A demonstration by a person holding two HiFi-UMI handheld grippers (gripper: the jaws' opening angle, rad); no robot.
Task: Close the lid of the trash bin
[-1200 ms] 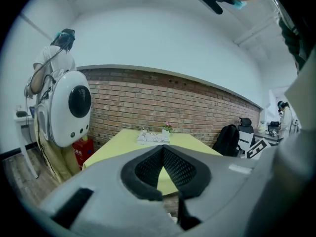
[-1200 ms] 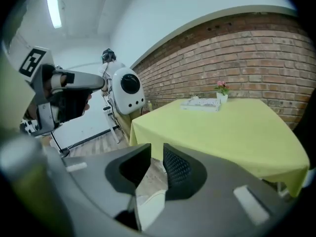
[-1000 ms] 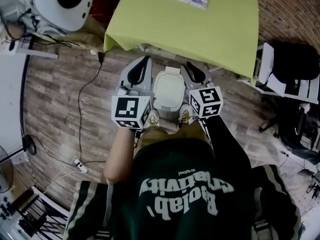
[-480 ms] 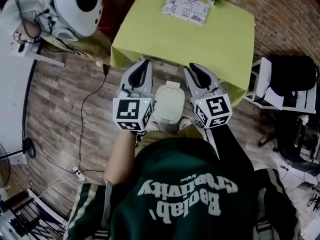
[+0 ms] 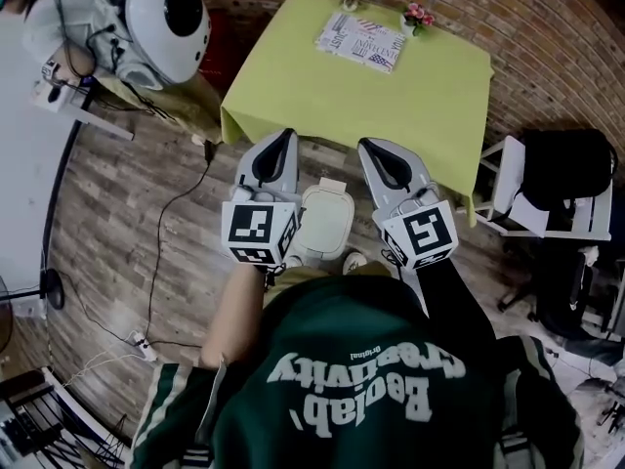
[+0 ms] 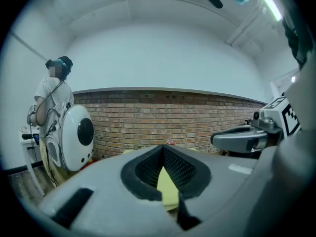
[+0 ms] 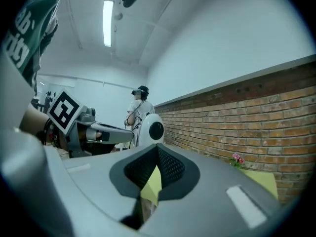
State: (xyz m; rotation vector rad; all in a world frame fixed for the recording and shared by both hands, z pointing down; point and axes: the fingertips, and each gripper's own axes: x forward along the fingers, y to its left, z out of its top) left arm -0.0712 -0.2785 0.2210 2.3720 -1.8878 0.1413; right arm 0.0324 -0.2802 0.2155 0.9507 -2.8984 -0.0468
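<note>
1. Both grippers are empty: the left gripper (image 5: 281, 145) has its jaws together, and the right gripper (image 5: 375, 156) has just closed its jaws on nothing.
2. The trash bin (image 5: 312, 252) stands on the floor below, between them, perhaps slightly nearer the left one.
3. Its lid (image 5: 325, 213) looks already flat down.

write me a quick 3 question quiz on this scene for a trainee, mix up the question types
1. True or false: the trash bin on the floor stands open.
2. What lies on the green table near the flowers? A) a printed paper B) a laptop C) a plate
3. Fill in: the wall behind the table is made of ___.

Key: 1 false, its lid is down; 2 A; 3 brick.
</note>
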